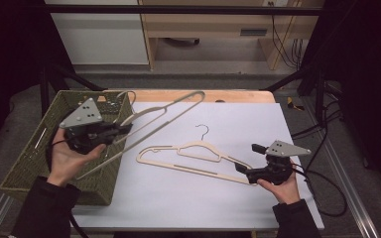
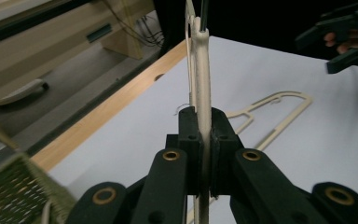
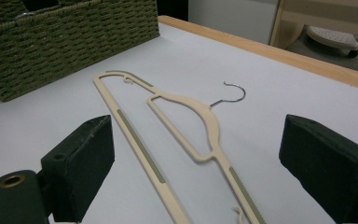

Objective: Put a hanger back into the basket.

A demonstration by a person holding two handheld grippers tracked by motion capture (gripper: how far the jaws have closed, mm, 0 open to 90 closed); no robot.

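My left gripper [image 1: 124,130] is shut on a cream plastic hanger [image 1: 168,111] and holds it raised and slanted over the right rim of the basket. In the left gripper view the pads [image 2: 189,128] squeeze the thin hanger arm [image 2: 201,70]. A second cream hanger [image 1: 193,153] with a metal hook lies flat on the white sheet. My right gripper [image 1: 248,157] stands open at that hanger's right end. In the right gripper view the lying hanger [image 3: 186,105] runs between the wide-apart jaws without touching them.
A green woven basket [image 1: 34,153] sits at the table's left edge, close to my left hand. The white sheet [image 1: 203,198] covers the wooden table, whose far edge [image 1: 238,95] shows. Black frame bars stand at both sides, and cables lie right of the table.
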